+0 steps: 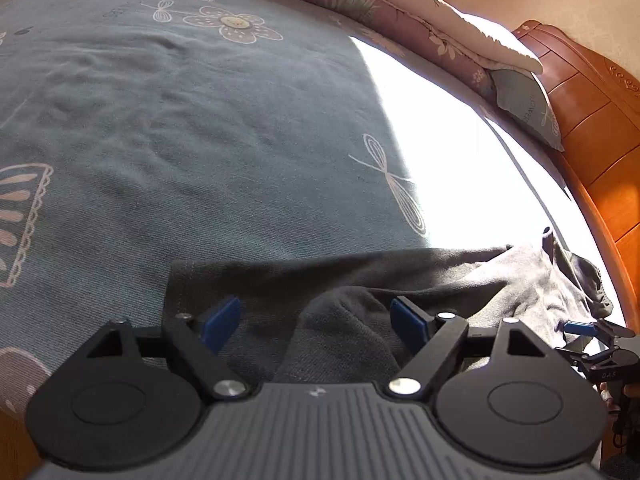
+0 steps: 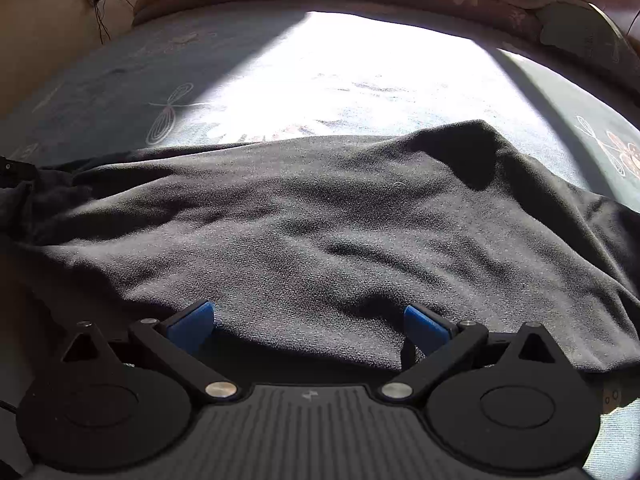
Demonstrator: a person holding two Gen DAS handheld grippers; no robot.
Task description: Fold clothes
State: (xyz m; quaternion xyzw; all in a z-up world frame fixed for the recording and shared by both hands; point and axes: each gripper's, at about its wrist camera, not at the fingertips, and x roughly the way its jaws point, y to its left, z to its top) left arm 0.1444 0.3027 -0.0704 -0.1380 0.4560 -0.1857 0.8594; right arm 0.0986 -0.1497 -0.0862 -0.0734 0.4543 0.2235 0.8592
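Your left gripper (image 1: 316, 324) and right gripper (image 2: 310, 326) both stand with jaws apart over the dark garment (image 2: 320, 220), gripping nothing. The garment lies rumpled on the blue bedspread (image 1: 180, 120).

We see a blue-grey floral bedsheet (image 1: 180, 128), a folded pinkish quilt (image 1: 380, 4) along its far edge, a pillow (image 1: 524, 108), a wooden headboard (image 1: 592, 92), wall cables (image 2: 96, 0).

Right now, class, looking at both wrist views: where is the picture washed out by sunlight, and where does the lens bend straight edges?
Left wrist view: a sunlit patch of the bedsheet is blown out to white, and the wooden bed frame bows into a curve. Right wrist view: glare bleaches the sheet beyond the dark garment, whose folds cast hard shadows; the bed's far edge arches.
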